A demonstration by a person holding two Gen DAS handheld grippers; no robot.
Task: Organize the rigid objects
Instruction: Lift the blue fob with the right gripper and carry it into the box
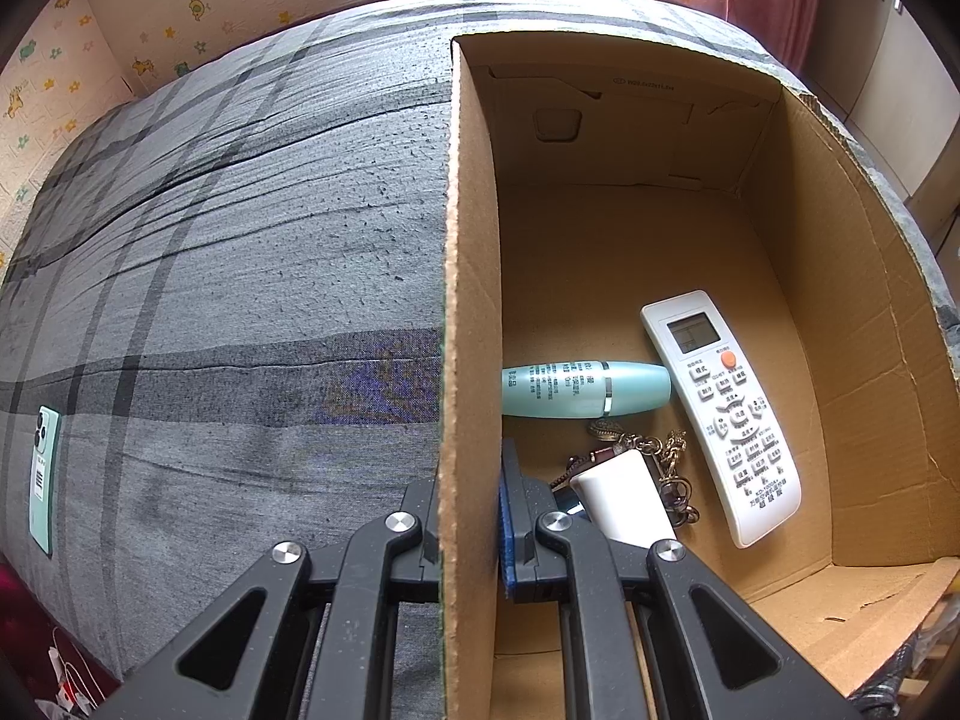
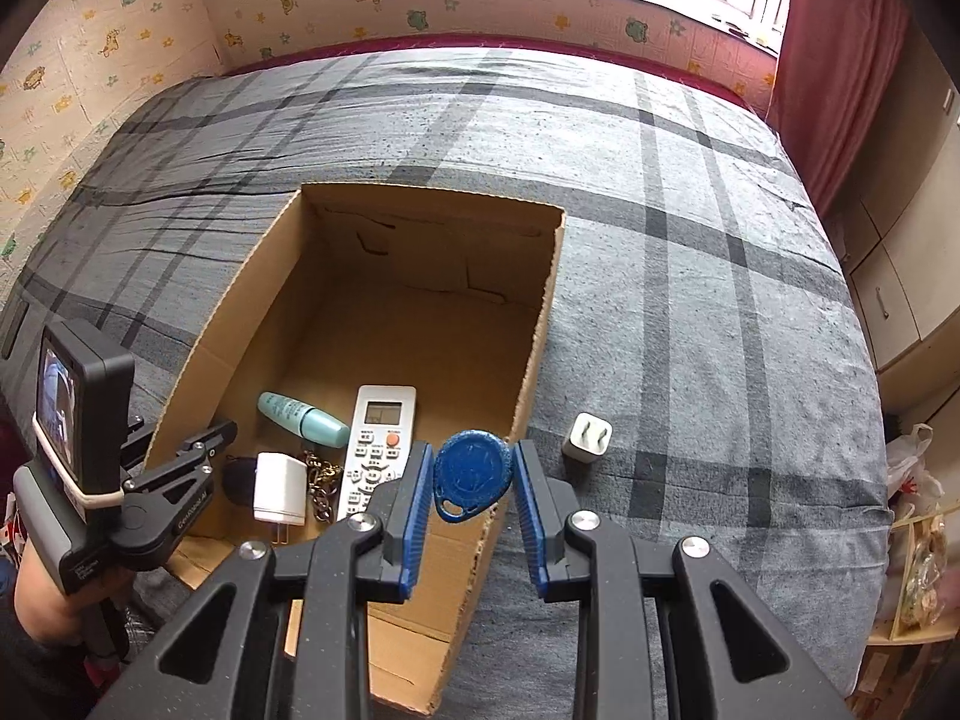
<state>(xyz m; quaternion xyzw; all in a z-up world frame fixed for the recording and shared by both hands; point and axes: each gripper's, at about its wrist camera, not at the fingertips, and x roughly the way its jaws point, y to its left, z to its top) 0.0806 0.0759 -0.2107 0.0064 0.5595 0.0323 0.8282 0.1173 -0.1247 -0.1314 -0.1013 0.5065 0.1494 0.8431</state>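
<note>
Across the bed [image 2: 690, 252], a grey plaid sheet, soft and creased, carries the whole job. Sitting on it is the cardboard box [image 2: 540, 324], open-topped, corrugated edges raw. The left gripper [image 1: 471, 540] is clamped on the box's left wall, one finger outside and one inside, apparently steadying it for loading. Inside lie the white remote [image 1: 720, 414], long and button-studded, a smooth teal bottle [image 1: 582, 389] on its side touching it, a glossy white charger [image 1: 624, 504], and a brassy keychain [image 1: 666, 456] tangled beside it. Over the box's right wall, the right gripper [image 2: 473, 480] pinches the blue key fob [image 2: 473, 474], a flat teardrop of scuffed plastic, looking ready to drop it in. Outside, near the box, a second white plug [image 2: 588, 437] waits on the sheet; far left lies a mint phone [image 1: 45, 480].
</note>
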